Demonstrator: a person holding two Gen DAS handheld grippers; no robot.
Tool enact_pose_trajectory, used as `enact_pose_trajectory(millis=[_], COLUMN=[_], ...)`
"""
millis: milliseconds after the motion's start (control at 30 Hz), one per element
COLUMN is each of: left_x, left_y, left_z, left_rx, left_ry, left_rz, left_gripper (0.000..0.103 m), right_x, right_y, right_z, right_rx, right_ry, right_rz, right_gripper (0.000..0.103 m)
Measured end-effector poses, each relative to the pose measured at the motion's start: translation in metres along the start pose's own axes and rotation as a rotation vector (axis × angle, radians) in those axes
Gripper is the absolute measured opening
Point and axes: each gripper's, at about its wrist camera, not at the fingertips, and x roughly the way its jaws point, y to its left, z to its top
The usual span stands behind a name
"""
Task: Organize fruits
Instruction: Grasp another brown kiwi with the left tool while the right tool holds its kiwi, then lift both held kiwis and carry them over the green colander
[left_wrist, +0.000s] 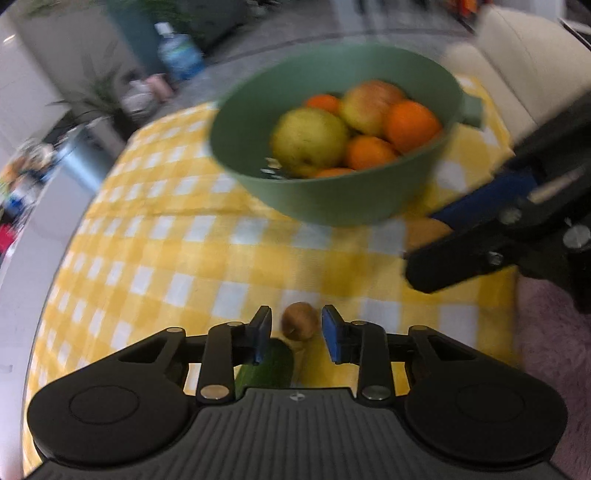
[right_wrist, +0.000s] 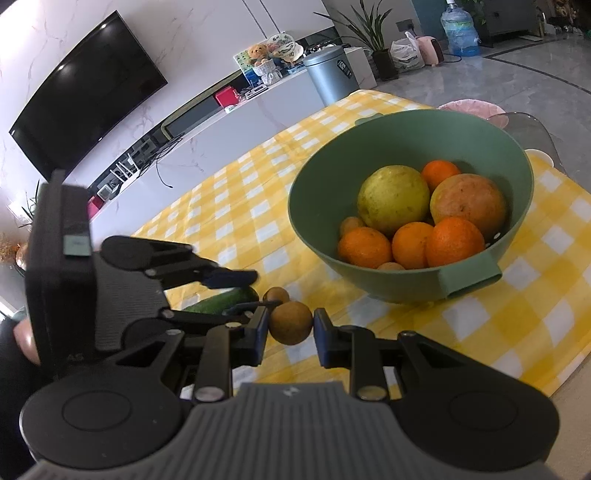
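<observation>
Gripping a small brown fruit (right_wrist: 290, 322), the right gripper (right_wrist: 290, 326) has both pads pressed on it. Left gripper (left_wrist: 295, 334) jaws narrowly apart, a second brown fruit (left_wrist: 300, 320) between, untouched; cucumber (left_wrist: 266, 365) beside. Green bowl (right_wrist: 369, 273) of oranges beyond on checked cloth (right_wrist: 236, 206).

The right claw (right_wrist: 291, 328) was closed and pointed downward; the left claw (left_wrist: 295, 330) pointed steeply down, its jaws narrowly apart.

A home living room — wall-mounted television (right_wrist: 86, 92) above a low white media console (right_wrist: 229, 122), potted plants (right_wrist: 373, 33), water-cooler jug (right_wrist: 460, 31), cream sofa (left_wrist: 524, 62), yellow checked tablecloth (right_wrist: 240, 206) — all domestic furnishings.
</observation>
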Motion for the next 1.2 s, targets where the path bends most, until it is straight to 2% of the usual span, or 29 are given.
enact_pose_trajectory(millis=[100, 200, 267, 333, 500, 600, 767, 867, 1200], left_x=[0.007, 0.011, 0.013, 0.015, 0.014, 0.012, -0.006, -0.020, -0.078], left_y=[-0.012, -0.009, -0.011, -0.012, -0.006, -0.002, -0.002, -0.002, 0.008], left_z=[0.003, 0.007, 0.006, 0.005, 0.007, 0.004, -0.006, -0.009, -0.021], left_rx=[0.117, 0.123, 0.146, 0.134, -0.008, -0.109, -0.226, -0.281, -0.506], left_ry=[0.032, 0.069, 0.071, 0.065, 0.051, 0.020, -0.090, -0.162, -0.291], left_rz=[0.009, 0.000, 0.031, 0.043, 0.053, 0.114, 0.130, 0.176, 0.234], left_gripper=[0.038, 0.031, 0.025, 0.025, 0.024, 0.024, 0.024, 0.024, 0.024], right_x=[-0.001, 0.000, 0.000, -0.001, -0.002, -0.002, -0.004, -0.008, -0.014], right_y=[0.000, 0.000, 0.000, -0.001, -0.002, -0.002, -0.004, -0.006, -0.007], right_z=[0.000, -0.001, -0.001, -0.001, -0.001, -0.001, -0.001, -0.001, 0.000], right_rx=[0.001, 0.004, 0.008, 0.011, 0.014, 0.014, 0.020, 0.034, 0.060], right_ry=[0.000, 0.002, 0.002, 0.002, 0.001, 0.002, -0.003, -0.023, -0.059], right_rz=[0.001, 0.004, 0.009, 0.014, 0.022, 0.026, 0.036, 0.042, 0.110], right_gripper=[0.023, 0.023, 0.023, 0.023, 0.023, 0.023, 0.023, 0.023, 0.023])
